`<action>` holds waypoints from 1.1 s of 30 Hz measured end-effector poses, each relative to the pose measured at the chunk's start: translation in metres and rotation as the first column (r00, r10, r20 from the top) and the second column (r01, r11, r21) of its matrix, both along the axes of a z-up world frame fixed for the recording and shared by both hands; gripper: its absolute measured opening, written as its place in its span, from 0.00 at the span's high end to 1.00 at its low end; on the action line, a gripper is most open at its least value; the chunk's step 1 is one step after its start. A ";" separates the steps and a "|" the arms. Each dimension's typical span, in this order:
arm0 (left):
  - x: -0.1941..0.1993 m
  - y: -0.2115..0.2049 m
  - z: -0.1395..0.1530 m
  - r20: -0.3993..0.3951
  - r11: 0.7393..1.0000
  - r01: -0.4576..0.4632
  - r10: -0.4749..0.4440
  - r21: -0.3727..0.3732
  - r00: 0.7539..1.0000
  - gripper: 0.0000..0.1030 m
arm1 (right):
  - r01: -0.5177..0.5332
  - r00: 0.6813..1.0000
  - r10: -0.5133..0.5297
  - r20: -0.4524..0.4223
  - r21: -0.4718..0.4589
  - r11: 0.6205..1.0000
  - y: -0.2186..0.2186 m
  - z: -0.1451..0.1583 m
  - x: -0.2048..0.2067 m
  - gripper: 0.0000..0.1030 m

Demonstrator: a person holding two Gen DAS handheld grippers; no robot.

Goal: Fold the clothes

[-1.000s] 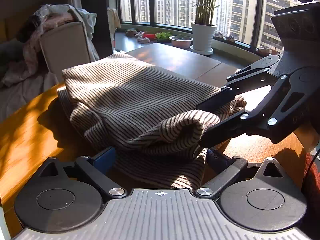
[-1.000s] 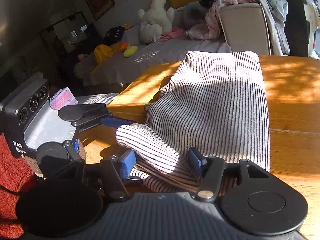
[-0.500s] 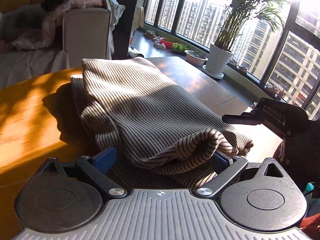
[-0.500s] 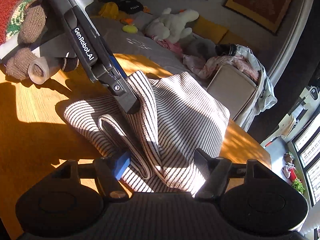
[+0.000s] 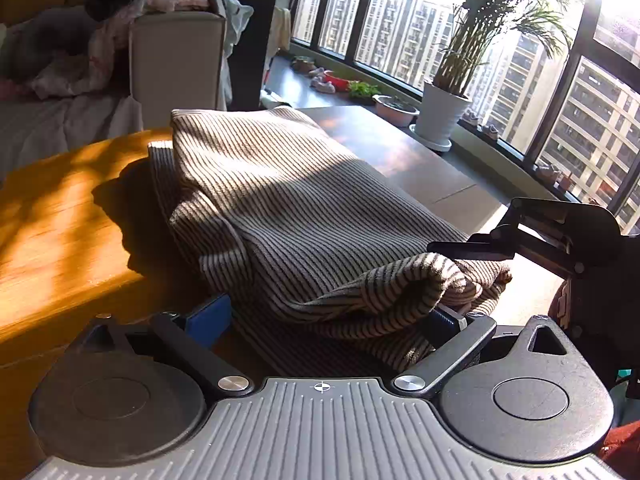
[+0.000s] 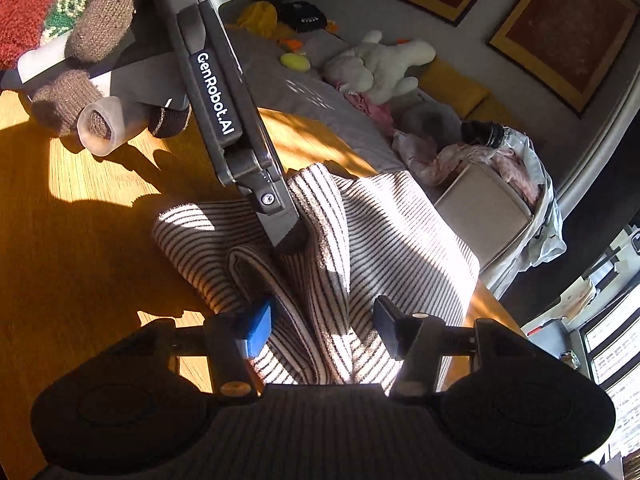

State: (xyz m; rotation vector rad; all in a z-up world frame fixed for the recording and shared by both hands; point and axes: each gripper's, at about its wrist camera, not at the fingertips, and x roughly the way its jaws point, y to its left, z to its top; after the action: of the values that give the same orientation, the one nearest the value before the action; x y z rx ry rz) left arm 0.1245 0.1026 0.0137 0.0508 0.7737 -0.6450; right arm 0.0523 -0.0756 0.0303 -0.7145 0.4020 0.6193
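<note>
A striped knit garment (image 5: 288,216) lies folded in layers on the wooden table (image 5: 52,232), and everything else here is placed from it. The left gripper (image 5: 328,320) sits at the garment's near edge with its jaws spread wide; the rolled hem fills the gap between the blue pad (image 5: 210,318) and the dark pad opposite, and the fabric seems to rest there rather than be pinched. Seen from the right wrist, the right gripper (image 6: 320,328) hangs above the garment's bunched end, its jaws also well apart, with a raised ridge of cloth passing between them; whether either pad touches the cloth is hard to say from this steep angle. In that view the left gripper's body slants down onto the garment, held by a hand in a brown knitted glove (image 6: 76,92). Beyond the garment's far edge stands a beige chair back (image 5: 176,64) heaped with clothes. Past the garment toward the windows a potted plant (image 5: 444,120) stands on the sill. A white plush toy (image 6: 376,66) lies on the couch behind the garment.
</note>
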 end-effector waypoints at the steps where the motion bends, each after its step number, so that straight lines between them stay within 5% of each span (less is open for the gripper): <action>1: -0.001 0.001 0.000 0.002 1.000 0.004 -0.004 0.005 1.000 0.03 | 0.023 0.999 -0.021 -0.046 0.043 0.999 -0.003 0.002 0.006 0.47; 4: -0.004 0.005 0.001 0.002 1.000 0.021 -0.021 0.018 1.000 0.02 | 0.138 0.964 -0.082 -0.252 0.213 0.967 -0.022 0.010 0.036 0.48; 13: -0.014 0.015 -0.003 -0.004 0.996 0.074 -0.074 0.050 0.997 0.01 | 0.347 0.838 -0.062 -0.542 0.443 0.827 -0.068 0.016 0.077 0.50; 16: -0.014 0.013 -0.005 -0.003 0.995 0.067 -0.067 0.075 0.998 0.01 | 0.281 0.881 -0.069 -0.467 0.402 0.871 -0.061 0.016 0.062 0.50; 20: -0.011 0.011 -0.006 -0.006 0.995 0.061 -0.061 0.079 0.998 0.01 | 0.095 0.970 -0.038 -0.239 0.229 0.969 -0.033 0.012 0.016 0.33; 26: -0.012 0.010 -0.002 0.006 0.994 0.060 -0.061 0.090 0.998 0.01 | -0.075 0.996 0.078 -0.053 0.048 0.996 -0.004 0.002 -0.031 0.23; 28: -0.015 0.012 0.002 0.015 0.994 0.058 -0.060 0.092 0.998 0.01 | -0.055 0.998 0.057 -0.041 0.042 0.998 0.002 -0.001 -0.028 0.24; 29: -0.017 0.013 0.005 0.020 0.994 0.060 -0.062 0.091 0.998 0.01 | -0.030 0.997 0.034 -0.070 0.065 0.997 0.002 0.000 -0.021 0.33; 33: -0.027 0.019 0.011 0.038 0.993 0.084 -0.087 0.083 0.995 0.01 | 0.133 0.949 -0.041 -0.312 0.279 0.951 -0.017 0.010 0.021 0.40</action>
State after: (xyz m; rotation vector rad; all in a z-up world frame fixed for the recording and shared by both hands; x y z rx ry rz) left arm 0.0979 0.1216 0.0246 0.1718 0.7608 -0.6914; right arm 0.0738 -0.0927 0.0404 -0.3098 0.6067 0.6894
